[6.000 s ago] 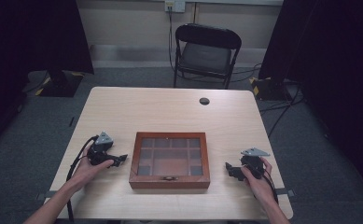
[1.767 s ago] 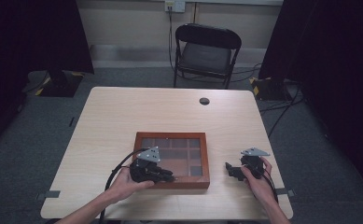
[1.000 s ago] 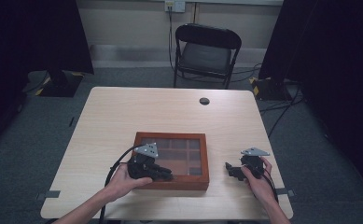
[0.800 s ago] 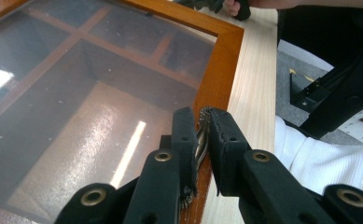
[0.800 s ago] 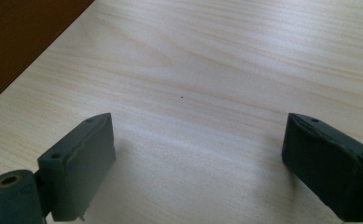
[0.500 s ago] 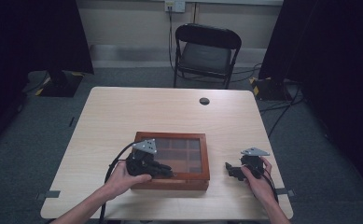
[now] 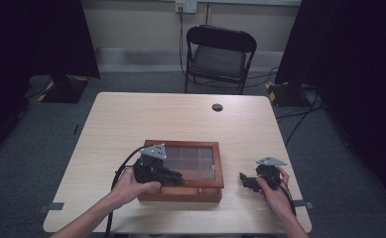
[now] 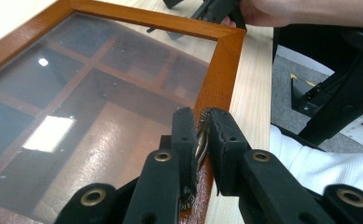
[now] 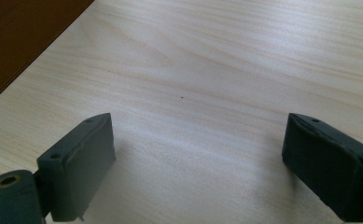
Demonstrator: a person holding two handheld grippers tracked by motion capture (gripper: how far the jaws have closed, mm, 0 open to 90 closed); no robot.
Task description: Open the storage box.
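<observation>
- My left tool (image 8: 202, 140) reaches over the box (image 7: 200, 191) near the worktop's (image 7: 131, 119) front edge, pinching its brass latch (image 8: 200, 142).
- Since six seconds ago it moved in from the left edge.
- My right tool (image 9: 198, 163) rests spread.

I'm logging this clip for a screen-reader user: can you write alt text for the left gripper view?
The left gripper has its two black jaws closed on a small brass latch at the front edge of a wooden box with a glass lid, dividers visible beneath. Beyond the far corner, a hand holds the other gripper on the pale table.
</observation>
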